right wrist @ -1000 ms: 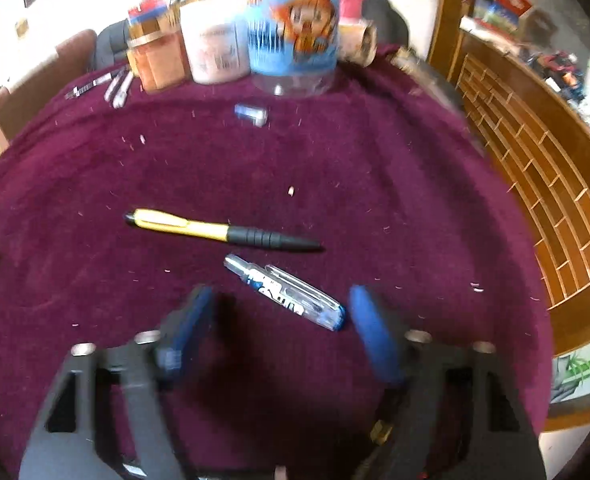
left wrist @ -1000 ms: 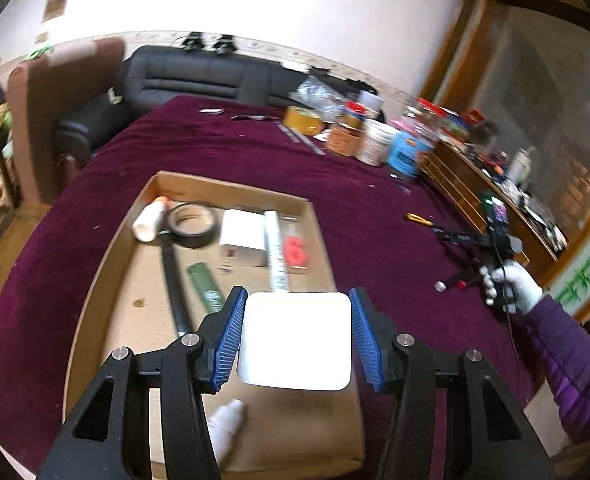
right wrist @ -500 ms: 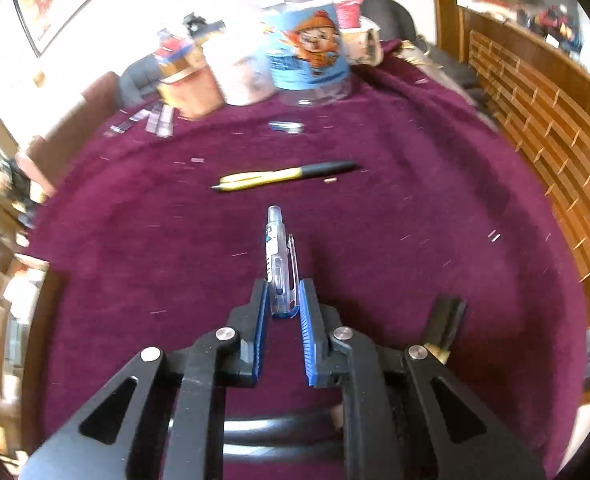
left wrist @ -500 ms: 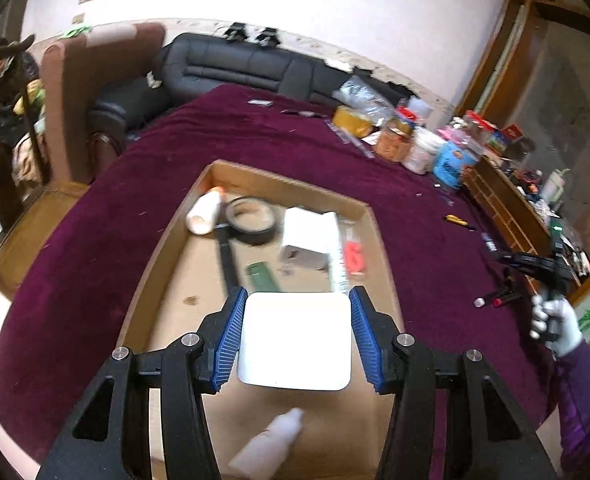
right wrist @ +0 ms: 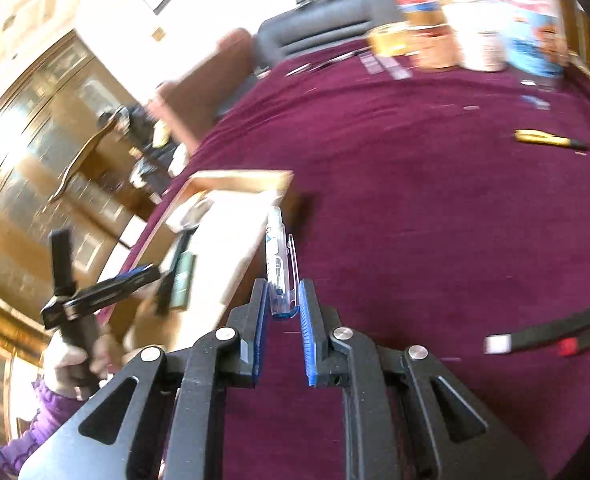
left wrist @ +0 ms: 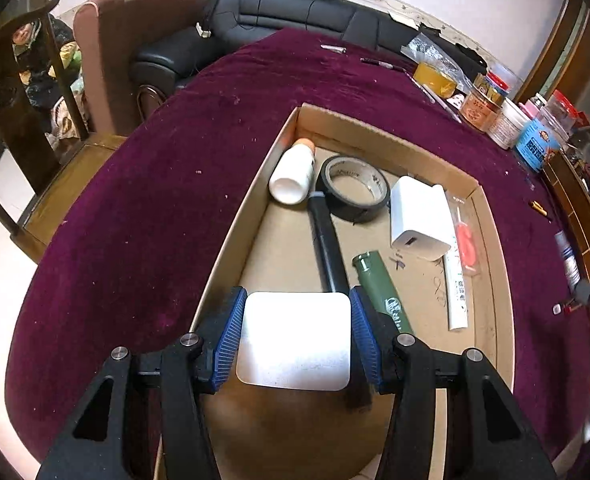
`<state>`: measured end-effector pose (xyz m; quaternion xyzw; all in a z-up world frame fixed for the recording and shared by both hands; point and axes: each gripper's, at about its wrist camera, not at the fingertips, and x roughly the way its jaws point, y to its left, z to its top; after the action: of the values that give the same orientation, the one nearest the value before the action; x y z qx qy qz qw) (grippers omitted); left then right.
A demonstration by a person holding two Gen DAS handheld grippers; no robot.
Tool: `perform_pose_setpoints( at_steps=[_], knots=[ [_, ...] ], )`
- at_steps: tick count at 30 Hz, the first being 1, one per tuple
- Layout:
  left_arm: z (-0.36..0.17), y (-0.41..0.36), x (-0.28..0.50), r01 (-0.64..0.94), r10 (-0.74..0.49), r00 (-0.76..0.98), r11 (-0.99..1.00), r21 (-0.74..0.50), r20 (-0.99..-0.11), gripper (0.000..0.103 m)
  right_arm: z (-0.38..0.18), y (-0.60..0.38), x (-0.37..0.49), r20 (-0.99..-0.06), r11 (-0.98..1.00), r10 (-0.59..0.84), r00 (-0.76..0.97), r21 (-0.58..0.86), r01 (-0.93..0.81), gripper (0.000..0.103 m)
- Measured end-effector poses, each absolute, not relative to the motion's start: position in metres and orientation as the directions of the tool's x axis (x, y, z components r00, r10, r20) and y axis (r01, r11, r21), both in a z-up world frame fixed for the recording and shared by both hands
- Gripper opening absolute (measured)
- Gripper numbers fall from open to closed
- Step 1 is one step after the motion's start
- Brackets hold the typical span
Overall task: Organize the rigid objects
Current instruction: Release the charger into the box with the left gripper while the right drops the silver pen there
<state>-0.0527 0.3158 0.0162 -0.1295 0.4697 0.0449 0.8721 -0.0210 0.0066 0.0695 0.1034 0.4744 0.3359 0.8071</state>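
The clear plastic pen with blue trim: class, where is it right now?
In the right wrist view, the clear plastic pen sits clamped in the right hand-held gripper, above the maroon tablecloth, beside the cardboard box.

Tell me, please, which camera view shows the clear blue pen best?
The right wrist view shows it best: the clear pen fills the centre, its blue end pinched in the right gripper, clip and barrel plain. The left wrist view shows it only as a small sliver at the far right edge, over the maroon cloth.

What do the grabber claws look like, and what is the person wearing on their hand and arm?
Both grippers, left and right, have black plastic arms with triangle cut-outs, silver screws and ridged blue finger pads. The person's left hand wears a white glove and a purple knitted sleeve.
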Motion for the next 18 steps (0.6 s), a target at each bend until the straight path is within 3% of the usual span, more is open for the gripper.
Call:
perform_pose_setpoints(
  at_steps=[6, 9, 12, 15, 18],
  knots=[
    [0.05, 0.313, -0.098, -0.156, -0.071, 0.67, 0.959, -0.235, -0.739, 0.048, 0.051, 0.087, -0.027, -0.756, 0.738, 0.611, 0.235, 0.438, -0.513, 0.013],
    [0.064, 0.319, -0.127, -0.142, -0.112, 0.718, 0.943, -0.302, -0.687, 0.058, 0.039, 0.117, -0.031, -0.805, 0.755, 0.555, 0.208, 0.383, -0.533, 0.013],
    [0.073, 0.323, -0.152, -0.126, -0.128, 0.759, 0.933, -0.336, -0.638, 0.06, 0.029, 0.133, -0.029, -0.852, 0.796, 0.467, 0.235, 0.29, -0.531, 0.014],
    [0.076, 0.331, -0.165, -0.11, -0.151, 0.791, 0.918, -0.381, -0.592, 0.061, 0.03, 0.132, -0.029, -0.845, 0.798, 0.468, 0.257, 0.28, -0.534, 0.017],
    [0.075, 0.344, -0.178, -0.151, -0.099, 0.817, 0.914, -0.375, -0.569, 0.061, 0.039, 0.112, -0.037, -0.791, 0.783, 0.534, 0.298, 0.331, -0.527, 0.018]
  ],
)
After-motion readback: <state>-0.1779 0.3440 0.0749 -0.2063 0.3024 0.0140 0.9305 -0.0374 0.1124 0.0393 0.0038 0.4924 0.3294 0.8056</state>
